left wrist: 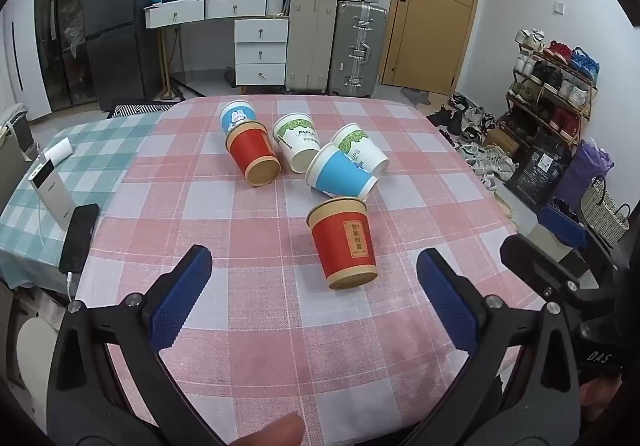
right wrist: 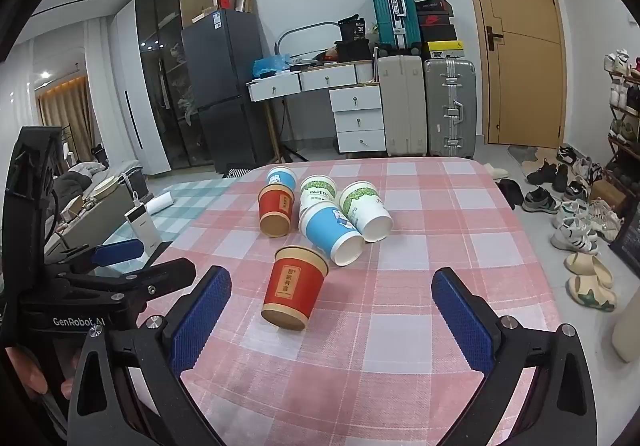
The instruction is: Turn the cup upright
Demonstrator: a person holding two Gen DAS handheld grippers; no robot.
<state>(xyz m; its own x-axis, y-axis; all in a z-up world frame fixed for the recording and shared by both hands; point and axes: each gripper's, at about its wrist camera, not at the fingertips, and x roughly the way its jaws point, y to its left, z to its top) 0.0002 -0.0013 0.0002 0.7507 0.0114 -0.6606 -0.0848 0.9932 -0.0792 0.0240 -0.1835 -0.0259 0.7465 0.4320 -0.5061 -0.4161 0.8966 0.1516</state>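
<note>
While only the left view is showing a phone [left wrist: 79,238] beside the nearest red cup [left wrist: 344,244], both the left gripper [left wrist: 314,278] and the right gripper [right wrist: 332,300] are hovering wide apart, holding nothing.

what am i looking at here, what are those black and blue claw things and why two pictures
Those claws are two hand-held grippers; a person holds one in each hand, and there is no robot arm. Each carries a wide-angle camera looking along its two blue-padded fingers, so one picture comes from the left gripper and one from the right gripper. Both are open and hold nothing. They hover over a table with a pink checked cloth. Six paper cups lie tipped on their sides: the nearest is a red cup, behind it a blue cup, two white cups with green leaves, another red one and another blue one. A phone rests at the table's left edge.
</note>
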